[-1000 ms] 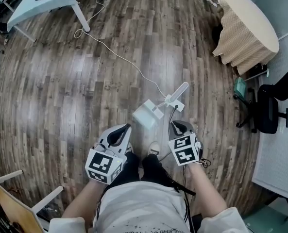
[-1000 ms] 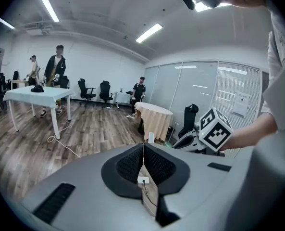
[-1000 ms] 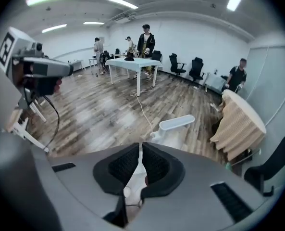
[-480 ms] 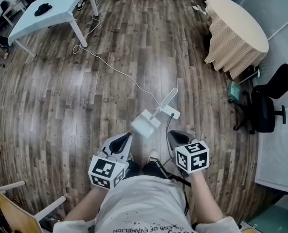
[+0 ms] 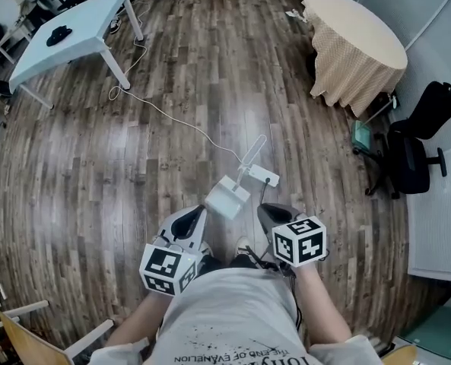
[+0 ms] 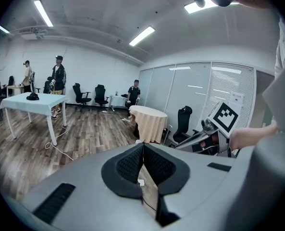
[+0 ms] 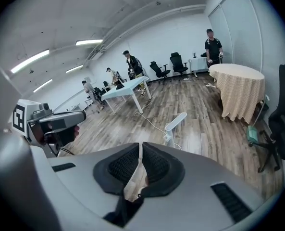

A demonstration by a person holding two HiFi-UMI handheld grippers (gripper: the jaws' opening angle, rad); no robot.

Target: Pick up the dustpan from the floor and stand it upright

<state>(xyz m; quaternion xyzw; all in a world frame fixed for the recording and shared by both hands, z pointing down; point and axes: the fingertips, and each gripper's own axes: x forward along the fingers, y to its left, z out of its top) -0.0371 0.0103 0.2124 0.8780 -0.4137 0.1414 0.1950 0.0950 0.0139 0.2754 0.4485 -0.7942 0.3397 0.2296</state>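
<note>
The white dustpan (image 5: 227,198) rests on the wooden floor just ahead of my feet, and it appears to stand on its pan. Its long handle (image 5: 253,153) slants away to the upper right. In the right gripper view only the handle (image 7: 176,121) shows above the gripper body. My left gripper (image 5: 198,212) hangs short of the pan on its left, jaws shut and empty (image 6: 143,146). My right gripper (image 5: 264,208) hangs short of it on the right, also shut with nothing between the pads (image 7: 141,146). Neither touches the dustpan.
A white power strip (image 5: 264,176) lies beside the handle, with a white cable (image 5: 176,119) running across the floor to a pale blue table (image 5: 73,29). A cloth-covered round table (image 5: 354,40) and a black office chair (image 5: 419,147) stand at the right. Several people stand far off.
Both grippers have risen and drawn back from the dustpan toward my body. The right gripper has rolled, turning its marker cube. The dustpan has stayed in place.
</note>
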